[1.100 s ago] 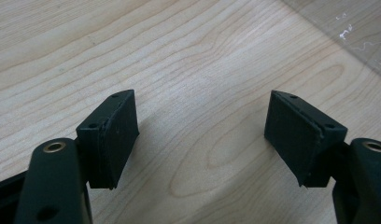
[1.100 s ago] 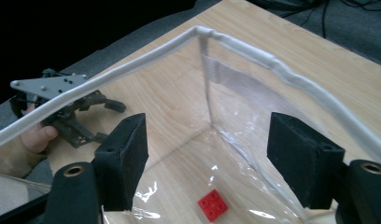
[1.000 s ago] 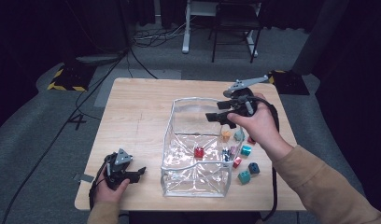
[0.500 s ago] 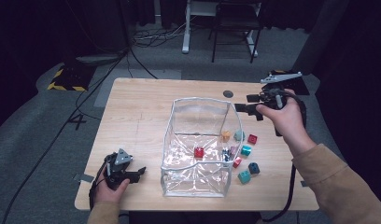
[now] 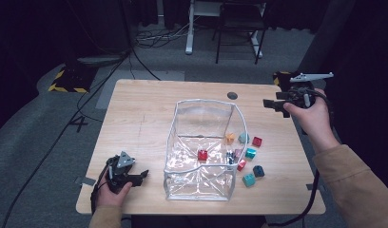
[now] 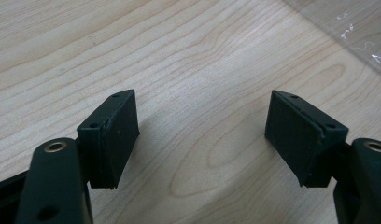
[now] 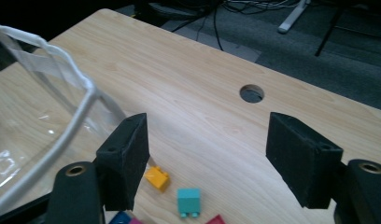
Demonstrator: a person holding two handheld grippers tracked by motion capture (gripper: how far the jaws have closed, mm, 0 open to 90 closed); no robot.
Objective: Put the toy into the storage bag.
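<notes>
A clear plastic bag [image 5: 182, 142] stands open in the middle of the table, with one red brick [image 5: 202, 154] on its floor. Several small bricks lie just right of it, among them an orange one [image 5: 229, 138], a teal one [image 5: 250, 153] and a dark blue one [image 5: 258, 171]. My right gripper [image 5: 270, 104] is held above the table's far right side, open and holding nothing. In the right gripper view its jaws [image 7: 207, 154] frame the orange brick [image 7: 157, 178] and a teal brick [image 7: 188, 201] below. My left gripper [image 5: 141, 176] rests open on bare wood [image 6: 202, 135] at the near left.
A round cable hole [image 5: 232, 95] sits in the tabletop behind the bag, also visible as the hole [image 7: 251, 93] in the right gripper view. The bag's white rim [image 7: 62, 60] is left of the right jaws. A bag corner [image 6: 361, 32] lies beyond the left jaws.
My right gripper has swung from above the bag's back right corner out to the right, toward the table's right edge. The left gripper and the bricks have stayed put.
</notes>
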